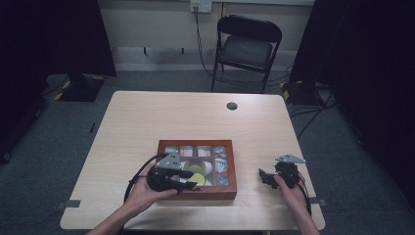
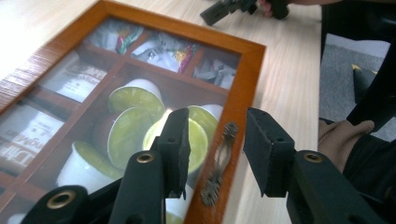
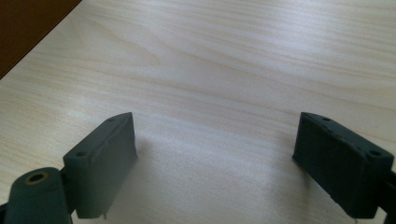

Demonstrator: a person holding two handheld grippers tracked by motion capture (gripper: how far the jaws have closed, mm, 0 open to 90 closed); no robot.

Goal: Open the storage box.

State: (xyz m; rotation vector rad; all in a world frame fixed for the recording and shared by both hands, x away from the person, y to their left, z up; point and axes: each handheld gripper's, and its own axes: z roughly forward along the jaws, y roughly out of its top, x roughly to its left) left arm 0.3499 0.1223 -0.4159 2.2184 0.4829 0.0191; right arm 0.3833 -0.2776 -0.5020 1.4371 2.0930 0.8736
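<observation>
A brown wooden box [image 1: 234,176] with a glass lid lies on the table near the front edge. Through the lid I see green-topped capsules [image 2: 133,98] and tea bags [image 2: 168,49] in compartments. My left gripper [image 1: 193,180] hovers over the box's front rim. In the left gripper view its jaws [image 2: 217,116] straddle the small metal handle [image 2: 220,158] on the lid frame [image 2: 247,79], with a gap on each side of it. My right gripper [image 1: 264,177] rests to the right of the box, open over bare wood [image 3: 217,126], with a box corner [image 3: 28,23] at upper left.
The light wooden table [image 1: 147,122] has a round cable hole [image 1: 232,105] at the back. A black folding chair [image 1: 247,46] stands behind the table. Dark curtains hang on both sides. The other gripper [image 2: 219,11] shows far off in the left gripper view.
</observation>
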